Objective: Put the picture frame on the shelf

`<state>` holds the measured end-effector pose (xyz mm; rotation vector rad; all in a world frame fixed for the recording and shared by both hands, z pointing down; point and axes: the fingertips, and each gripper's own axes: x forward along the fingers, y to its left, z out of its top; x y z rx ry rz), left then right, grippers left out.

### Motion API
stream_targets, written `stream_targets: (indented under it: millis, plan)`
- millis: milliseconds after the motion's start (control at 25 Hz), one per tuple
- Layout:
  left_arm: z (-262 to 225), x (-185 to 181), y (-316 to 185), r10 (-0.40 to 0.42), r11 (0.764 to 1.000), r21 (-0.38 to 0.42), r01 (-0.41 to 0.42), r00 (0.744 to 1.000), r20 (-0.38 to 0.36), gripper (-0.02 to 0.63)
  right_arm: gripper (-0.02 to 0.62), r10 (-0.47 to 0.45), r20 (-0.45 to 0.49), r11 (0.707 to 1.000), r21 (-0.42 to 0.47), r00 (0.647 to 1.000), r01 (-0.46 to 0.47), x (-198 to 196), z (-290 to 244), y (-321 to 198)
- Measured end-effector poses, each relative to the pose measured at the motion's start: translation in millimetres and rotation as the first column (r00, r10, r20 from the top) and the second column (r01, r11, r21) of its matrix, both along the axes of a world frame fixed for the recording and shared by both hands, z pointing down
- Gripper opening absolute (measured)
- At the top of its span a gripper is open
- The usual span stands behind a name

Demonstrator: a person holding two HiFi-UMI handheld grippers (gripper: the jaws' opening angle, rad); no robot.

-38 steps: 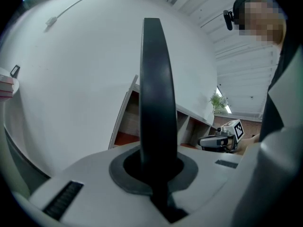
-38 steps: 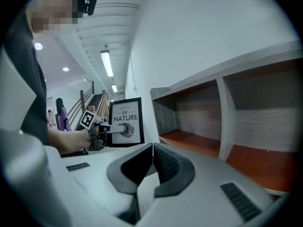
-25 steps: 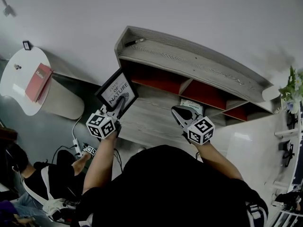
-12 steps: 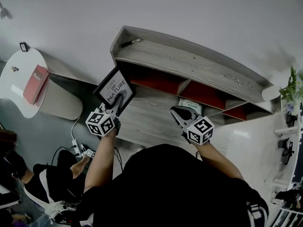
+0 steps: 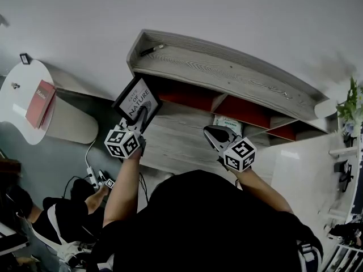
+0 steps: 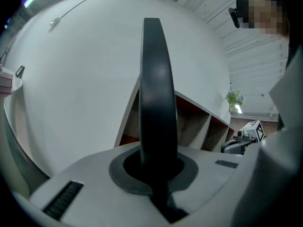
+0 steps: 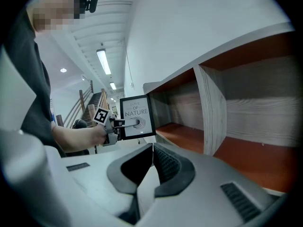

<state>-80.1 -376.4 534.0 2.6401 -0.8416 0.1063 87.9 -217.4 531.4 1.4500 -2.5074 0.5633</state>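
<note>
Left gripper (image 5: 139, 117) clamped on frame (image 5: 134, 96). Frame upright, just off shelf (image 5: 227, 75) left end, not yet resting on it. Right gripper (image 5: 209, 132) closed, empty, before shelf middle. Advice: keep frame level, seat bottom edge on board, then release.

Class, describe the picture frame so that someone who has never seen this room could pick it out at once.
Find the long grey wooden shelf with red compartments, set against the white wall. At its left end the left gripper is shut on the picture frame. It is the only black-bordered rectangle there, with a white print reading OF NATURE.
</note>
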Motion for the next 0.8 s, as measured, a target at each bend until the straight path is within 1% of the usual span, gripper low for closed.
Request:
stream_targets:
  millis: [800]
  plan:
    - [3.1,16.1,-24.2,-0.064,0.998,0.023,0.064,0.998,-0.006,0.028,0.015,0.000,0.002,1.000,-0.015,1.000,0.000,6.9,7.8,1.6]
